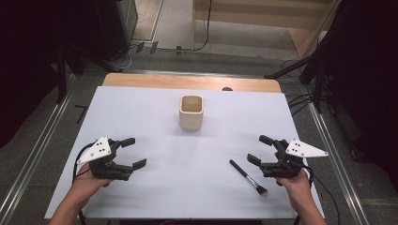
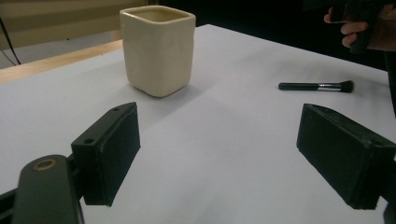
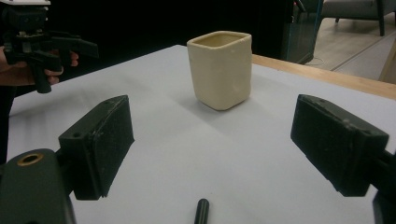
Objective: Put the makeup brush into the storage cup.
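Observation:
A cream square cup point(image 1: 191, 113) stands upright near the middle back of the white table point(image 1: 155, 122). A black-handled makeup brush point(image 1: 248, 177) lies flat at the front right, bristles toward the front edge. My left gripper point(image 1: 133, 152) hovers at the front left, open, nothing between its jaws. My right gripper point(image 1: 259, 149) hovers at the front right, just right of the brush, open and holding nothing. In the left gripper view the cup point(image 2: 158, 49) and brush point(image 2: 316, 86) lie ahead. In the right gripper view the cup point(image 3: 221, 69) is ahead and the brush handle tip point(image 3: 201, 211) is below.
A wooden strip point(image 1: 187, 83) shows along the table's far edge. Dark stands and cables point(image 1: 300, 70) sit on the floor behind and to the right. The other hand with the left gripper point(image 3: 44, 46) appears far left in the right gripper view.

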Demonstrator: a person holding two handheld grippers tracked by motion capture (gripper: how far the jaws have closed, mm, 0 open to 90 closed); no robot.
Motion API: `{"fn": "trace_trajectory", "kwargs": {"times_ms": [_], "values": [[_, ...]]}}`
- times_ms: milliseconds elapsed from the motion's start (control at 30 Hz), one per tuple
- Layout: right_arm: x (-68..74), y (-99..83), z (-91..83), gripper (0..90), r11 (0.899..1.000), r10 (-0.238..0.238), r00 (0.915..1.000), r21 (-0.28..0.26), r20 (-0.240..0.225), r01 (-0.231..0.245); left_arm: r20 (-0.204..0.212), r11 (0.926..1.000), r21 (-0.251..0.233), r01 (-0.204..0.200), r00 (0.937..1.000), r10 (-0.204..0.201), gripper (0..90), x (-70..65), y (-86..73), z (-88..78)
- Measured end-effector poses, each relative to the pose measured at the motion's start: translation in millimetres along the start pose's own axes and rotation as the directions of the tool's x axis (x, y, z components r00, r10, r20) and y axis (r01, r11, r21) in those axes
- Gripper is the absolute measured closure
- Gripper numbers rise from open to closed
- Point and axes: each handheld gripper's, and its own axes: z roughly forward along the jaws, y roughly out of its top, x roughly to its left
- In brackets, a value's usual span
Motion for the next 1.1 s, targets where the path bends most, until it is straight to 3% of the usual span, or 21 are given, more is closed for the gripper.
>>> {"fn": "trace_trajectory", "kwargs": {"times_ms": [1100], "values": [[-0.5, -0.8, 0.3, 13.7, 1.0, 0.002, 1.0, 0.003, -0.004, -0.002, -0.009, 1.0, -0.006, -0.002, 1.0, 0.002, 14.5, 0.0, 0.7, -1.6]]}}
